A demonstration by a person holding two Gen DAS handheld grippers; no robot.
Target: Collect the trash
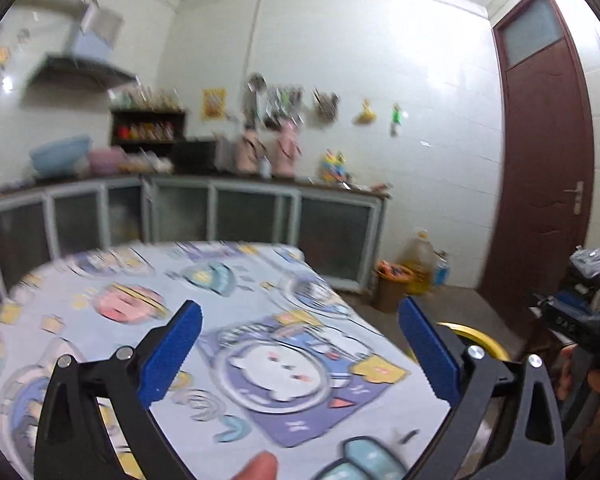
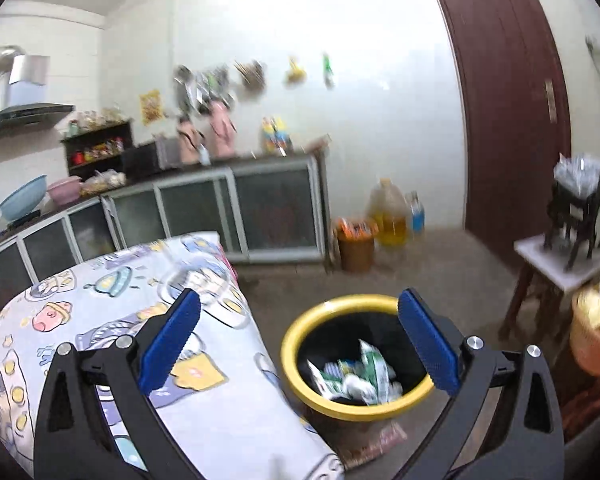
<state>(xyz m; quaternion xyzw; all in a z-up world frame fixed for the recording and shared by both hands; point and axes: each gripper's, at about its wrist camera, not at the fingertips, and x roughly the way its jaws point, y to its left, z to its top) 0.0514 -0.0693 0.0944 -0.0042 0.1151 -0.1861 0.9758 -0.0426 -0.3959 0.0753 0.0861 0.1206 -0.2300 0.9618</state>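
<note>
While both grippers, left gripper (image 1: 300,344) and right gripper (image 2: 299,342), hold jaws spread and empty, crumpled wrappers (image 2: 358,376) lie inside the yellow-rimmed bin (image 2: 296,376) beside the bench (image 2: 228,412); light, crinkly, probably best pinched at an edge.

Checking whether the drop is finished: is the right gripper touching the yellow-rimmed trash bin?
Apart. In the right wrist view the right gripper hangs open above the yellow-rimmed trash bin; its blue fingers hold nothing and the wrappers lie well below, inside the bin.
</note>
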